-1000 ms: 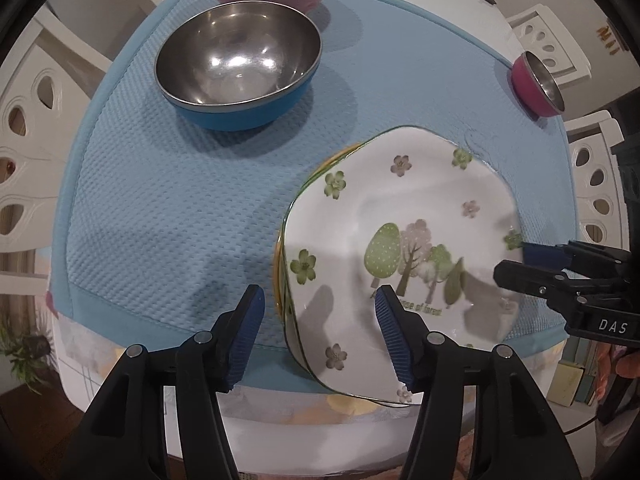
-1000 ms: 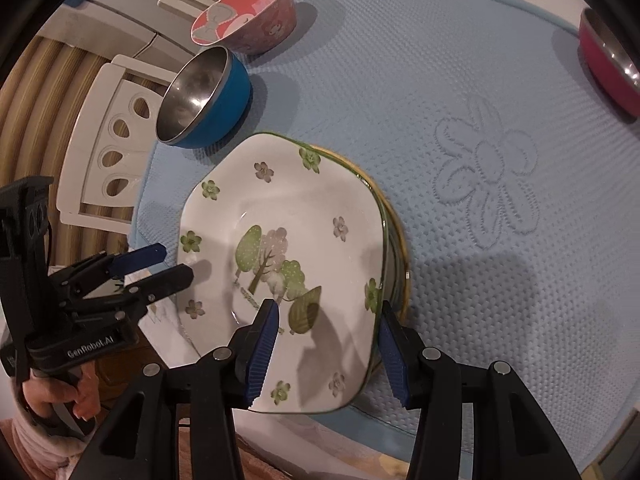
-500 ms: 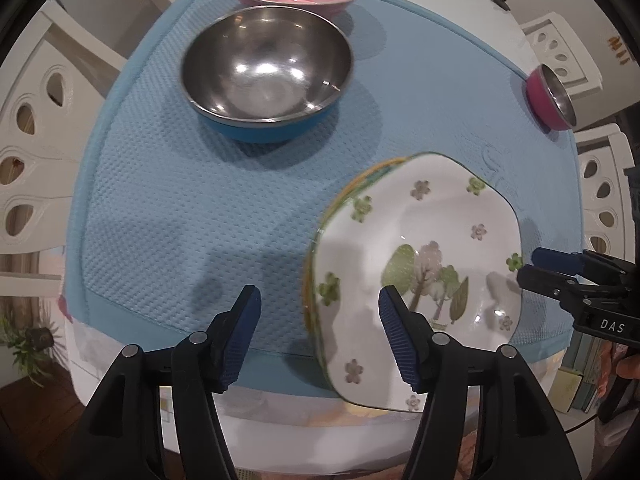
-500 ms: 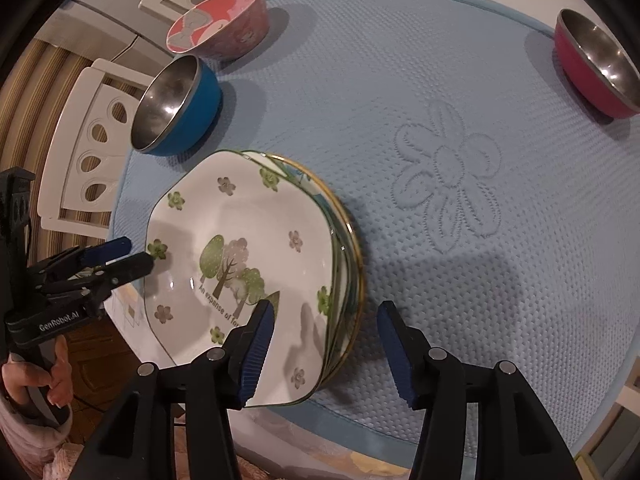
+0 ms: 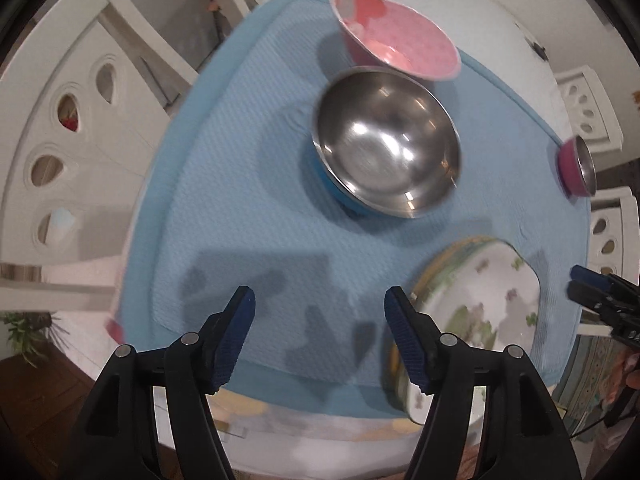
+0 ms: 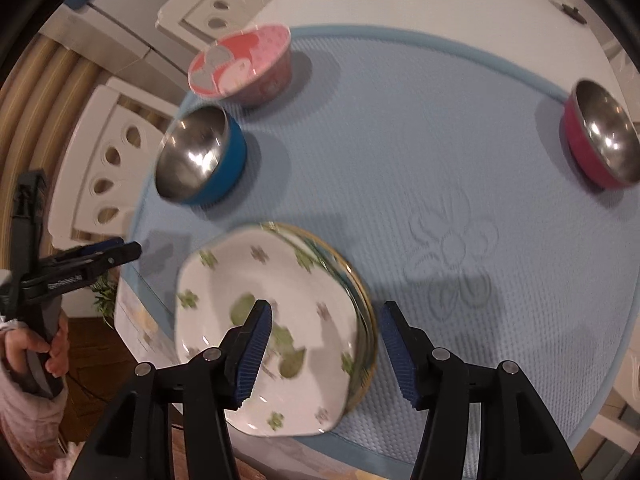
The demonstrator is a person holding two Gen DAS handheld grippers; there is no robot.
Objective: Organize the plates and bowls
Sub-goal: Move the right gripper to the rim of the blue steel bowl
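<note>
Both grippers have lifted away from the plate stack since the earlier frames, and their jaws have just been opening with nothing between them. Now the left gripper [image 5: 316,334] hangs over bare blue mat [image 5: 248,208], off to the left of the plate stack [image 5: 484,300], its blue pads spread about halfway and gripping nothing. The right gripper [image 6: 326,350] hovers above the near right edge of that stack, jaws likewise parted and empty; the floral plate [image 6: 272,320] sits on top of the stack, with a yellow-rimmed plate showing beneath it. Beyond the stack, toward the far left of the mat, stands the blue steel bowl [image 5: 386,144], and just behind it, close beside or perhaps touching, the pink patterned bowl [image 5: 396,46]. Well away from the stack, at the mat's far right edge, sits the magenta steel bowl [image 6: 600,134]. A hand [image 6: 32,350] grips the left tool's handle. By my reading, the plates are already gathered and the bowls come next: the left gripper looks bound for the blue steel bowl. That move calls for jaws wide enough to straddle the bowl's rim, a descent onto one wall, and a firm pinch, since smooth steel could slip or tip
</note>
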